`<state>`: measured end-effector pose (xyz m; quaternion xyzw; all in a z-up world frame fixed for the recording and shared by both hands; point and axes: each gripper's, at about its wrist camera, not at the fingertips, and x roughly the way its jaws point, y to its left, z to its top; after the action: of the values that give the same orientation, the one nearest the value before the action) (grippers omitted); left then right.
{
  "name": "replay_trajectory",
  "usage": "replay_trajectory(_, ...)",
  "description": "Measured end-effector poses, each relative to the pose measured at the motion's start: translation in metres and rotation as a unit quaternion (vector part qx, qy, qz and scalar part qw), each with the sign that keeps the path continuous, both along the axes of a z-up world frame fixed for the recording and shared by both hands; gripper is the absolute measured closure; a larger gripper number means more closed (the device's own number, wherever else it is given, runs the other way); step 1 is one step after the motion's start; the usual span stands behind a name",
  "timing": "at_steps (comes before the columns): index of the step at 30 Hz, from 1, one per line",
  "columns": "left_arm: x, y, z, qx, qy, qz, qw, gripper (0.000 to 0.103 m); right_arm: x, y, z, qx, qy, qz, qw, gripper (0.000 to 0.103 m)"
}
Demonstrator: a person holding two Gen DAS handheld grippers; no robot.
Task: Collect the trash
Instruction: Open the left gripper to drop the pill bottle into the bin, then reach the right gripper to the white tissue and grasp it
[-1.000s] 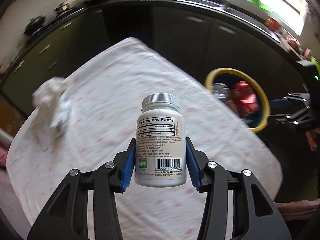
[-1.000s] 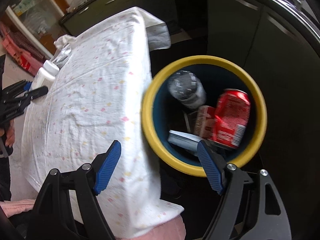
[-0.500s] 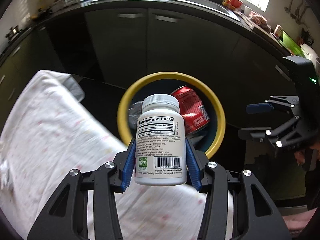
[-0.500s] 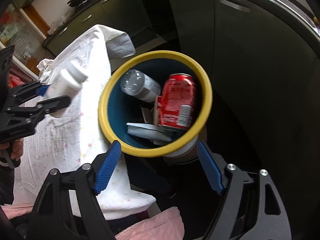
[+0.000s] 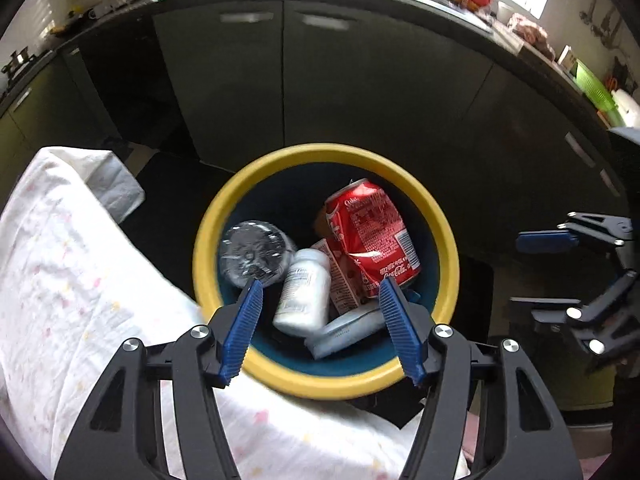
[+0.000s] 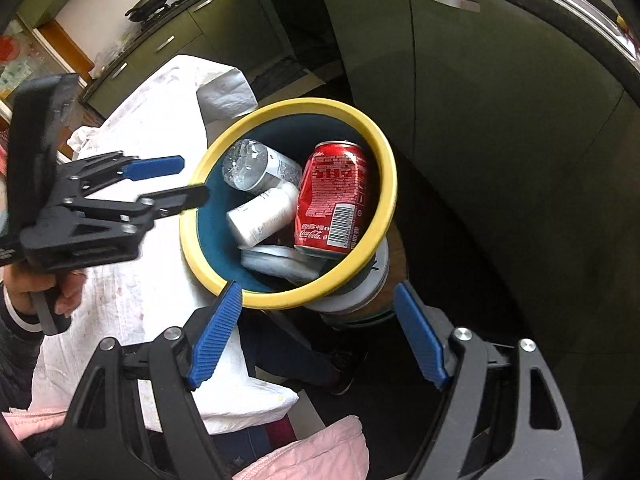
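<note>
left tongs (image 5: 320,324) are opening, nothing between them; keep them above the yellow-rimmed bin (image 5: 248,360) beside the table (image 5: 80,300) so the white supplement bottle (image 5: 304,294) settles by the coke can (image 5: 370,236). right tongs (image 6: 316,336) hang released.

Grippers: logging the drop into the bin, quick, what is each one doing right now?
Left gripper: jaws opening, holding nothing; the white supplement bottle lies in the yellow-rimmed bin.
Right gripper: open, empty.

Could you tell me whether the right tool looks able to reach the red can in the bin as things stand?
Probably yes: the red can lies on top in the open bin, and the right tool is open and empty just before it.
</note>
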<state>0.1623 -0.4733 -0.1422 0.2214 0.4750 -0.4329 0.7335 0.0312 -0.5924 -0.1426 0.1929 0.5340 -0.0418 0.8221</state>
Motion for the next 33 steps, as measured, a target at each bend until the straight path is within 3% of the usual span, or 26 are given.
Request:
replay_trajectory(7, -0.015, 0.085, 0.042, -0.044, -0.031, 0.041, 0.9977, 0.037, 0.008, 0.009, 0.001, -0.004, 0.002, 0.008, 1.0, 0.029)
replay_trajectory(17, -0.046, 0.214, 0.058, -0.048, -0.078, 0.118, 0.9887, 0.028, 0.037, 0.05, 0.005, -0.017, 0.013, 0.055, 0.998, 0.029)
replay_trajectory(23, -0.06, 0.291, 0.057, -0.045, -0.103, 0.185, 0.9764, 0.023, 0.078, 0.106, 0.009, -0.024, 0.019, 0.121, 0.992, 0.029)
replay_trajectory(33, -0.083, 0.394, 0.04, -0.02, -0.122, 0.266, 0.9561, 0.018, 0.169, 0.254, 0.034, -0.048, 0.008, 0.257, 0.965, 0.029)
